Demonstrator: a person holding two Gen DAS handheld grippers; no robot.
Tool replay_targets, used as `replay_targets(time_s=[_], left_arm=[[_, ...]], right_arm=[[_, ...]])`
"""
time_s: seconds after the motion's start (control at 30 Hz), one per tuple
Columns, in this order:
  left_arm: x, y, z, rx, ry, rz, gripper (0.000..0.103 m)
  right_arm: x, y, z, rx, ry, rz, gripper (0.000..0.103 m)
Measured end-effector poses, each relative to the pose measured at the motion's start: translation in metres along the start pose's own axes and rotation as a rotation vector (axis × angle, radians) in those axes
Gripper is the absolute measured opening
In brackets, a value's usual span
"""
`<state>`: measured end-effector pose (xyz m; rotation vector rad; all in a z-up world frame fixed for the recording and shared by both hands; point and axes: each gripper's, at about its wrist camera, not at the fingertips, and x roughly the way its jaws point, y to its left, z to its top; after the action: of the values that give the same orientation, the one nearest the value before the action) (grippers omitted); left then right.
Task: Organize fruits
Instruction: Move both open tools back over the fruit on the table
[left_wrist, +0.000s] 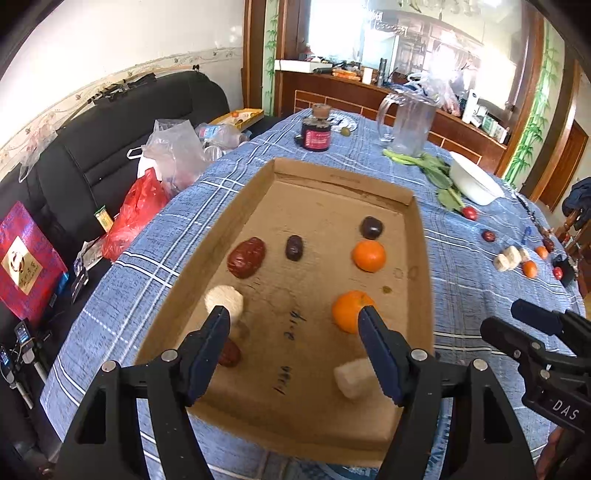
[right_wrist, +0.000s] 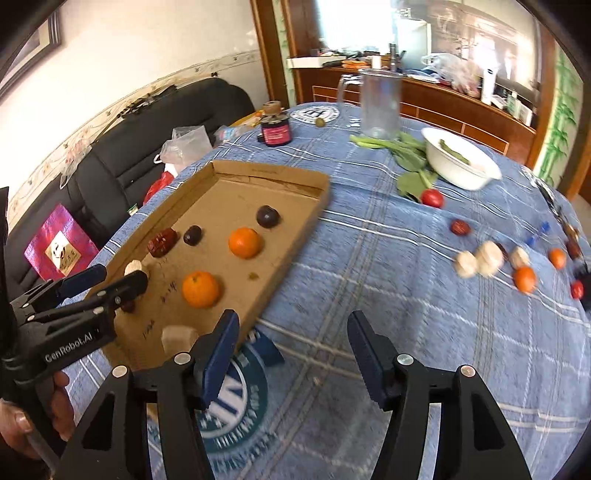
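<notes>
Your left gripper (left_wrist: 293, 319) hangs over the cardboard tray (left_wrist: 421, 258), jaws spread and empty, an orange (left_wrist: 347, 310) at its 1 o'clock. Your right gripper (right_wrist: 291, 325), jaws spread too, faces loose fruits (right_wrist: 524, 278) at 2 o'clock on the tablecloth (right_wrist: 369, 258).

At the table's far edge you have a clear plastic pitcher (right_wrist: 380, 105) and a dark corked bottle (right_wrist: 275, 127). Leafy greens (right_wrist: 406, 147) touch the white bowl (right_wrist: 458, 162) toward the right edge. A black sofa (left_wrist: 122, 122) holds plastic bags (left_wrist: 173, 147).
</notes>
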<state>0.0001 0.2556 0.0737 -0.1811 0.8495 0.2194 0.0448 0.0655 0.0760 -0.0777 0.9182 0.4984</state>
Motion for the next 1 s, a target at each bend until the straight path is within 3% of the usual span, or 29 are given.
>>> replay_targets(time_s=[0.6,1.0], left_arm=[[-0.019,-0.092,-0.018,0.12,0.0,-0.078,0.072],[-0.014,-0.139,-0.028,0.151,0.024,-0.077,0.072]], right_arm=[[-0.053,-0.078,-0.046,0.132,-0.033,-0.061,0.072],[-0.062,-0.132,-0.062,0.193,-0.025,-0.067,0.073]])
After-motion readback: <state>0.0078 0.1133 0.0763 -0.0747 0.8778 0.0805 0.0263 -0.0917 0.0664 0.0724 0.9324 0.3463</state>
